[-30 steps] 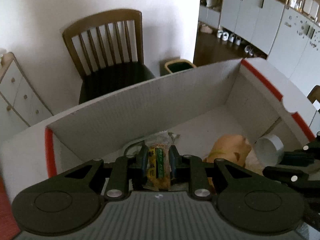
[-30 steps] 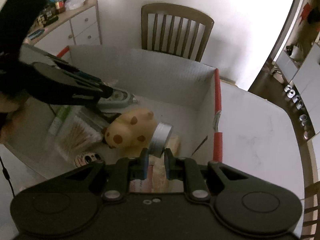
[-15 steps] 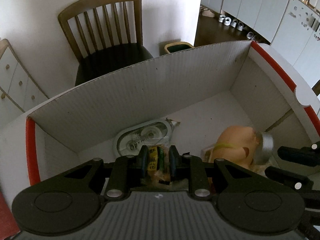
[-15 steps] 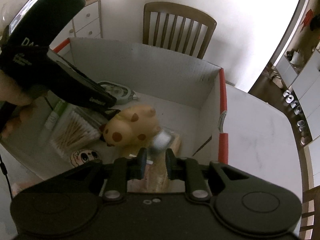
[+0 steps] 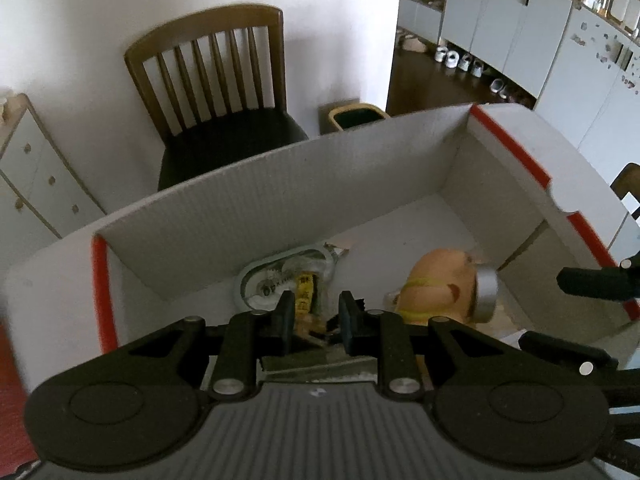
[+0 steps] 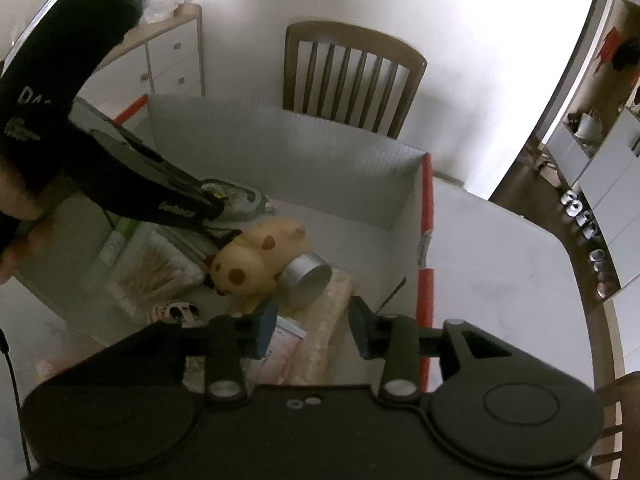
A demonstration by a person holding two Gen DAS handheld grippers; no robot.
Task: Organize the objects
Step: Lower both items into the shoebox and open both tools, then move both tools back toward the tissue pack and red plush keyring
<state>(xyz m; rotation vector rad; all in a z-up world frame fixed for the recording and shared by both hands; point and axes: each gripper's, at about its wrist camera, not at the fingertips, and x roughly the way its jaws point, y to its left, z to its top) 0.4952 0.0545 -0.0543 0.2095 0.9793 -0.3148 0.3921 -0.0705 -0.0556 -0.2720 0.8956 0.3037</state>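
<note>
A white cardboard box (image 5: 248, 216) with red corners (image 6: 280, 148) holds the objects. My left gripper (image 5: 313, 320) is open inside it; a yellow-green snack packet (image 5: 304, 302) lies below its fingers on an oval tape dispenser (image 5: 276, 280). My right gripper (image 6: 312, 324) is open above the box's right side. A silver round tin (image 6: 308, 278) lies loose against a spotted yellow toy (image 6: 256, 260), also seen in the left wrist view (image 5: 486, 294) beside that toy (image 5: 436, 284).
A bag of cotton swabs (image 6: 156, 268), a small panda item (image 6: 176, 312) and a beige packet (image 6: 324, 336) lie in the box. A wooden chair (image 5: 216, 92) stands behind it, a drawer unit (image 6: 172, 60) to the left. The white table (image 6: 500, 272) extends right.
Both grippers opened. The left let go of the snack packet, which dropped onto the tape dispenser. The right let go of the silver tin, which now lies against the toy.
</note>
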